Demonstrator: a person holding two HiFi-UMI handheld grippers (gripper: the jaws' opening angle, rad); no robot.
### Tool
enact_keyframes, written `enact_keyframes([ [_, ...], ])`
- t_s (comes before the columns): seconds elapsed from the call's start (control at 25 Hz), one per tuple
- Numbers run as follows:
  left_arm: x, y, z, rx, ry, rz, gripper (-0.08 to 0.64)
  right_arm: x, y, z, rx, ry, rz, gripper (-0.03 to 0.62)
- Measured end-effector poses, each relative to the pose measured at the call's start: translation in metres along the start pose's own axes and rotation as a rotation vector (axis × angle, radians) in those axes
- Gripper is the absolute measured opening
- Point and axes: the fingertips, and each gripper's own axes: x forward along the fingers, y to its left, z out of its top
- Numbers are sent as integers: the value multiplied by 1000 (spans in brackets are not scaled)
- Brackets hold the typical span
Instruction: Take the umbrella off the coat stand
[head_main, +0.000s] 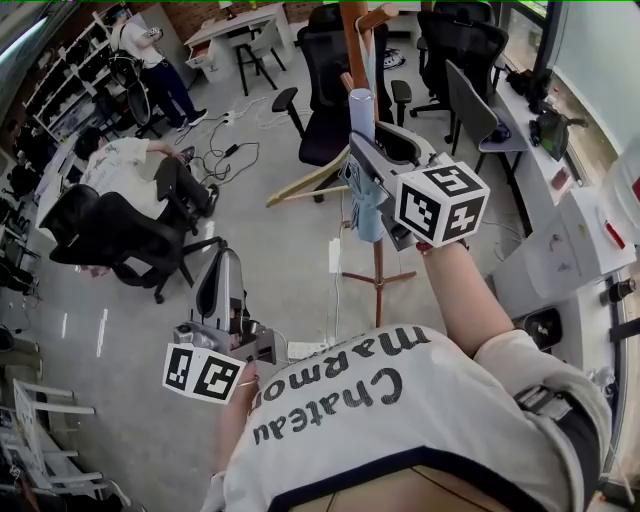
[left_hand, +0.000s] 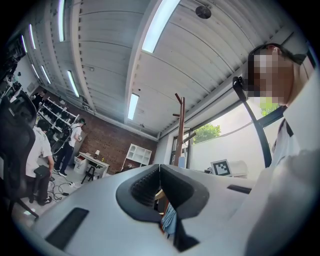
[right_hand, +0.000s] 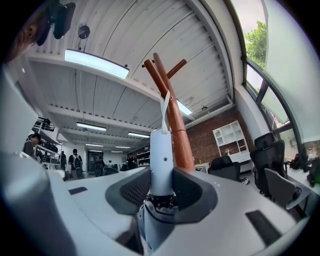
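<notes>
- One folded umbrella (right_hand: 161, 165) stands nearest, in my right tongs (right_hand: 161, 176). Its handle (right_hand: 161, 155) is a pale, smooth cylinder, upright, with a small screw in its side. Beneath the handle the light-blue canopy (right_hand: 152, 225) is bunched in folds.
- My right tongs are partly spread. Their dark ribbed pads (right_hand: 132, 189) pinch the handle from both sides at its lower end, just above the canopy.
- A thin white strap (right_hand: 165, 107) runs from the top of the handle up to the pegs of the coat stand (right_hand: 175, 120).
- My left tongs (left_hand: 159, 167) are pressed together at the tips with nothing between them. In the head view they sit low on my left, well apart from the umbrella.
- The coat stand is a reddish-brown wooden pole with angled pegs at the top, and it rises just behind the handle. From the head view the umbrella hangs beside the pole with its canopy down.
- Beyond the stand are black office chairs (head_main: 330, 90), and a person (head_main: 125, 165) sits at the left.
</notes>
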Motion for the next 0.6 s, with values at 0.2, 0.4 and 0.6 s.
enact_keyframes([
  [0.2,-3,-3,0,8,1,10,26,-7,3,4,11,-8,14,149],
  [0.4,-8,-6,-3,10,-1,27,26,-13,9,13,13,-26,37,149],
  [0.6,-20,-5,-5,12,7,50,26,-21,17,23,12,-53,53,149],
])
